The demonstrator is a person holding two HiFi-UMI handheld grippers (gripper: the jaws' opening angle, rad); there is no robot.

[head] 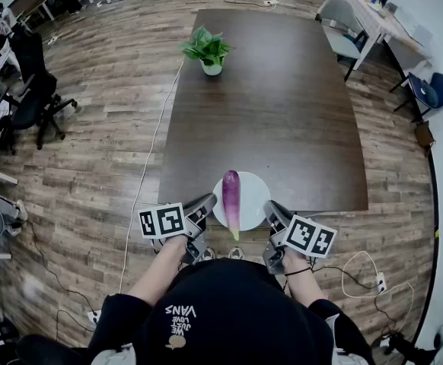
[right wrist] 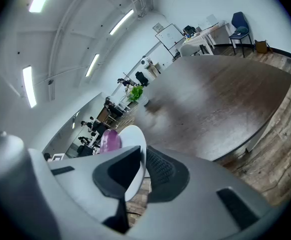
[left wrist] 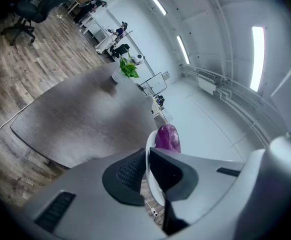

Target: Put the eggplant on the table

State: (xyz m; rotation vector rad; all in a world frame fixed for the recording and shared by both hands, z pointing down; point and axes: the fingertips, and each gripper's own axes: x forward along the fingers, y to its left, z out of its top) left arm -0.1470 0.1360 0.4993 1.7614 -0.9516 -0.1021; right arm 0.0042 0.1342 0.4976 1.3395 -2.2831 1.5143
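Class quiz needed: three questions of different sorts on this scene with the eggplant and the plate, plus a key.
1. True or false: the eggplant lies on a white plate.
2. Multiple choice: what does the left claw grip? A) the eggplant B) the plate's rim C) nothing
3. Short answer: what stands at the far end of the table?

Key: 1 true; 2 B; 3 a potted plant.
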